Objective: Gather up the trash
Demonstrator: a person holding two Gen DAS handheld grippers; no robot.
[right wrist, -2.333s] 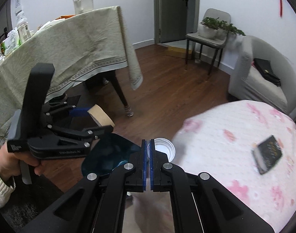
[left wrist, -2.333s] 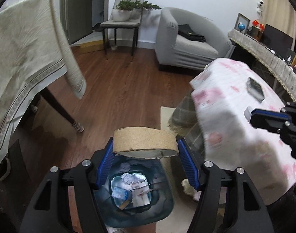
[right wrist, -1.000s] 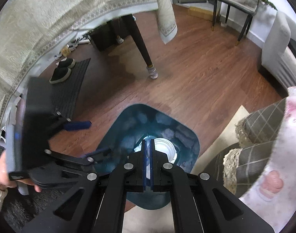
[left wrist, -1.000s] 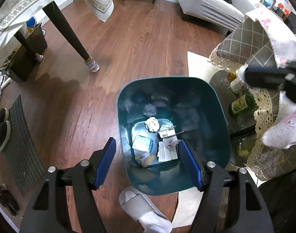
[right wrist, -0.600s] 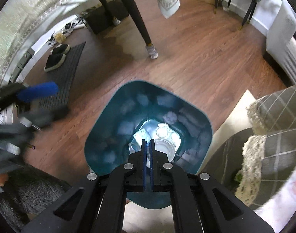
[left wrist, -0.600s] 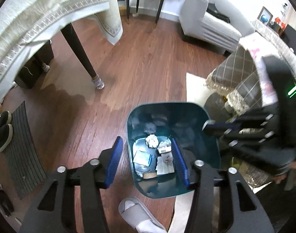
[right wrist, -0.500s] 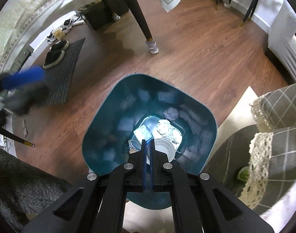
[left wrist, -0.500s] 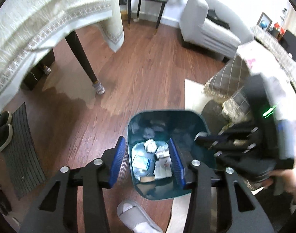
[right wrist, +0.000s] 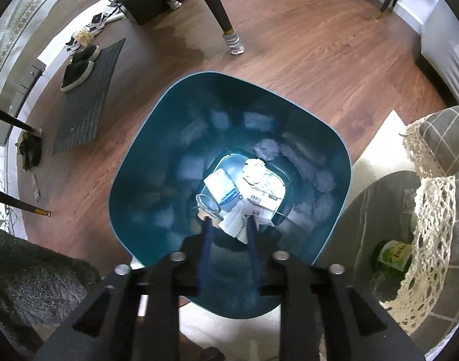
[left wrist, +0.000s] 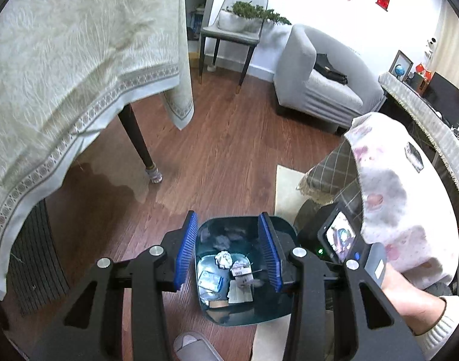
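Observation:
A teal trash bin (right wrist: 133,180) stands on the wood floor with a crumpled tissue (right wrist: 253,168), paper packets (right wrist: 222,186) and a round clear cup (right wrist: 210,203) at its bottom. My right gripper (right wrist: 229,221) points down into the bin's mouth; its jaws are opening and nothing is between the pads. My left gripper (left wrist: 227,219) hangs higher, above the bin (left wrist: 274,303). Its jaws are closing on empty air, with the pads still apart. A hand (left wrist: 410,297) holds the right tool's body (left wrist: 340,240) just right of the bin.
A table with a cream cloth (left wrist: 64,75) and a dark leg (left wrist: 139,147) stands to the left. A round table with a pink cloth (left wrist: 395,180) is on the right, with a green bottle (right wrist: 392,255) under it. A slipper (left wrist: 193,346) lies near the bin.
The left gripper let go of its cardboard roll, rose, tilted up and narrowed its jaws. The right gripper sank over the bin and opened; the white cup has left its pads.

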